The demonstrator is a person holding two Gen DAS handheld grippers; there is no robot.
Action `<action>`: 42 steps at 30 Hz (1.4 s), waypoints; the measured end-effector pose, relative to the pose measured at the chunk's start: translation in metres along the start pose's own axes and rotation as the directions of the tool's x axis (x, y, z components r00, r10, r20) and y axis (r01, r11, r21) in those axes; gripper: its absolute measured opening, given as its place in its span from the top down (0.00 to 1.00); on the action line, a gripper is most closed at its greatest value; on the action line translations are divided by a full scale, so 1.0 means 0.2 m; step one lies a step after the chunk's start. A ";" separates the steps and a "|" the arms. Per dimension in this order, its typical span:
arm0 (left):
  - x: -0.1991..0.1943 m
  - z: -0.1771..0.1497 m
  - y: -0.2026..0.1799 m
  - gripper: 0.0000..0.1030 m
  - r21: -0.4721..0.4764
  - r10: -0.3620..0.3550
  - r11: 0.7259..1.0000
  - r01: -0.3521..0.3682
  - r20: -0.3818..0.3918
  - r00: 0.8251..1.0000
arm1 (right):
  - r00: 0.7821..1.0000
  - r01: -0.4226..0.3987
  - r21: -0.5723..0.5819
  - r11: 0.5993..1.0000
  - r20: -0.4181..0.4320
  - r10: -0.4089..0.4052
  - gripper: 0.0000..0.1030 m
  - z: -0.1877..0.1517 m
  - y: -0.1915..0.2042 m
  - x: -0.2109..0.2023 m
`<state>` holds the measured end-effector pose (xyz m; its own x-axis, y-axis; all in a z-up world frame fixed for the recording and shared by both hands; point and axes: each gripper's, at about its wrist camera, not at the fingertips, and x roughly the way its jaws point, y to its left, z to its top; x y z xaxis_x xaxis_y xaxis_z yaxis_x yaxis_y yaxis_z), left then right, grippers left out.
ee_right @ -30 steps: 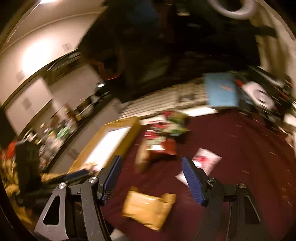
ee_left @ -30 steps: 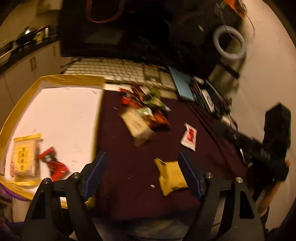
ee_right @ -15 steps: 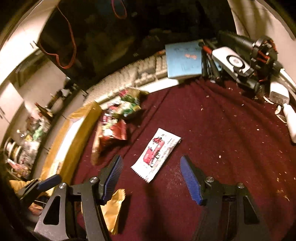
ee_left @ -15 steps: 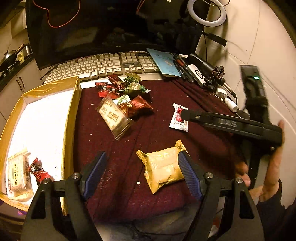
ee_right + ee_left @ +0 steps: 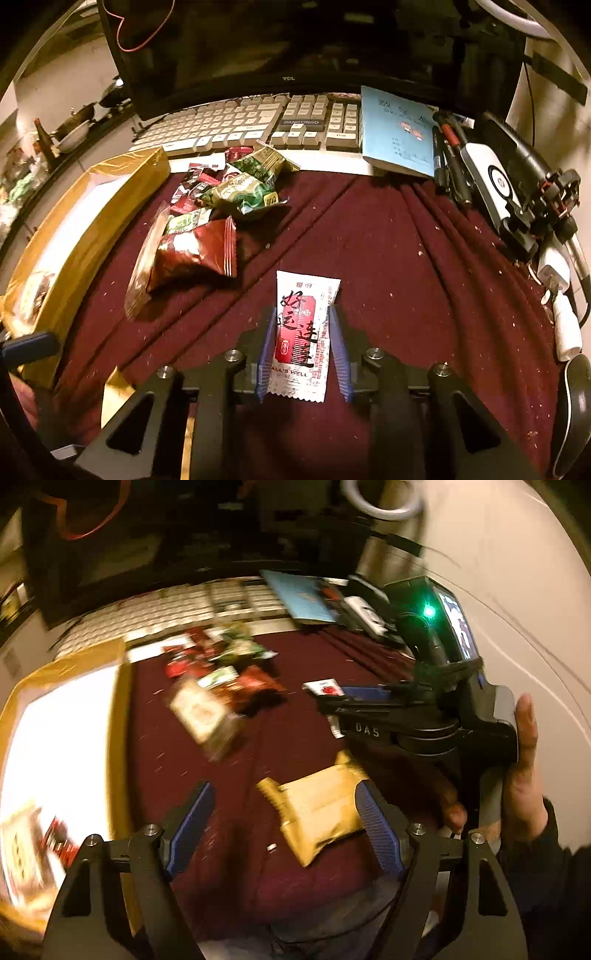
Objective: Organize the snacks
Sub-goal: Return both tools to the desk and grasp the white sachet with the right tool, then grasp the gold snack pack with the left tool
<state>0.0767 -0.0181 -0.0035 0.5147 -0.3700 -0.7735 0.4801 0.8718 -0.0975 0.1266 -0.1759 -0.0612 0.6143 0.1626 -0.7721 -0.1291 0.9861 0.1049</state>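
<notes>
A white sachet (image 5: 301, 338) with a red panel and black characters is seen lying flat on the maroon cloth. A golden-yellow packet (image 5: 319, 806) lies apart from it, nearer the front edge. Red, green and clear wrappers are heaped in a pile (image 5: 218, 206) beside the gold-rimmed tray (image 5: 70, 254).

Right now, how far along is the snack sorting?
Early. Done: a couple of packets already lie in the yellow-rimmed box. In hand: the right gripper is closed around the white and red sachet. Left: the yellow packet between the open left gripper fingers, plus the snack pile.
</notes>
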 end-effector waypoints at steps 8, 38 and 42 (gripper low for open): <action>0.19 0.07 -0.10 0.24 0.181 -0.093 0.978 0.099 -0.038 0.995 | 0.995 -0.088 0.093 0.992 0.048 0.084 0.74 -0.07 -0.21 -0.11; 0.07 -0.09 0.03 0.59 -0.124 -0.070 0.990 0.071 0.012 0.997 | 0.988 -0.140 0.049 0.989 0.069 0.137 0.74 -0.11 -0.13 -0.15; -0.05 -0.06 0.09 0.59 -0.193 -0.041 0.980 0.057 0.082 0.996 | 0.983 -0.171 0.027 0.985 0.077 0.169 0.74 -0.09 -0.05 -0.17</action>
<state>0.0718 0.0052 -0.0061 0.5510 -0.4308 -0.7147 0.3623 0.8950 -0.2602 0.0931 -0.1925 -0.0461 0.6416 0.3286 -0.6930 -0.2111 0.9443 0.2523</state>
